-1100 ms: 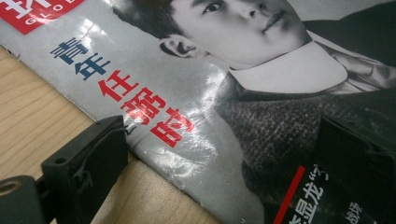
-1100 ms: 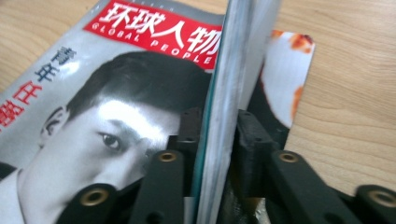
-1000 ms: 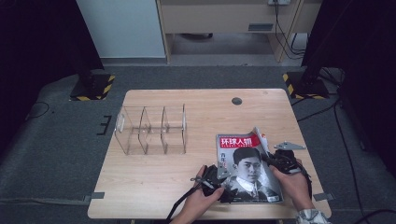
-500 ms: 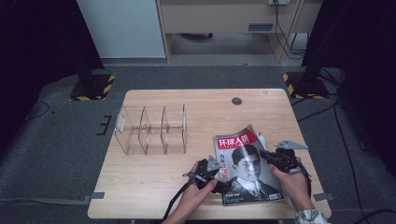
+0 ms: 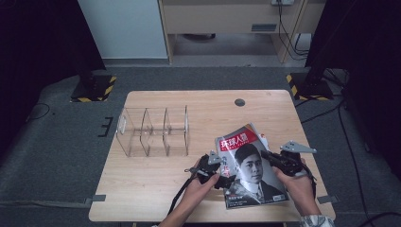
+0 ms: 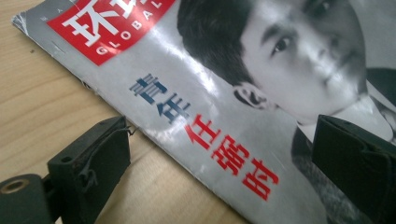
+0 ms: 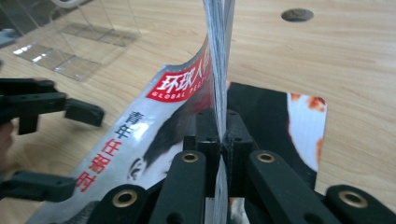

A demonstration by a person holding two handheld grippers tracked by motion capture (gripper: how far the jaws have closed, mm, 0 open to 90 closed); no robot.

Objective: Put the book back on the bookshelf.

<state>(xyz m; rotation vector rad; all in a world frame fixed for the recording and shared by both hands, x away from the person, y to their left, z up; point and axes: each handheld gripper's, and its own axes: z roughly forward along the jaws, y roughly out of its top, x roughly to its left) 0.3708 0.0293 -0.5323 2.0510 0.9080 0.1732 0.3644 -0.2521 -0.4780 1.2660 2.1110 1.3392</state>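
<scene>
Right gripper: jaws clamped on the right edge of the magazine, having just closed on it, pages pinched between the pads and standing up on edge in the right gripper view. Held in the right hand at the table's near right.

Left gripper: jaws wide apart, one pad over the bare table just off the magazine's left edge, the other over the cover; contact with the paper cannot be told. Gripped by the left hand, seen in the high view at the magazine's left side.

Magazine: on the near right part of the table, cover up, red title block at the far end, right side lifted and the cover bowed. A second printed sheet flat beneath it.

Clear rack: well apart, left of centre, with upright dividers. Small dark hole near the far edge.
</scene>
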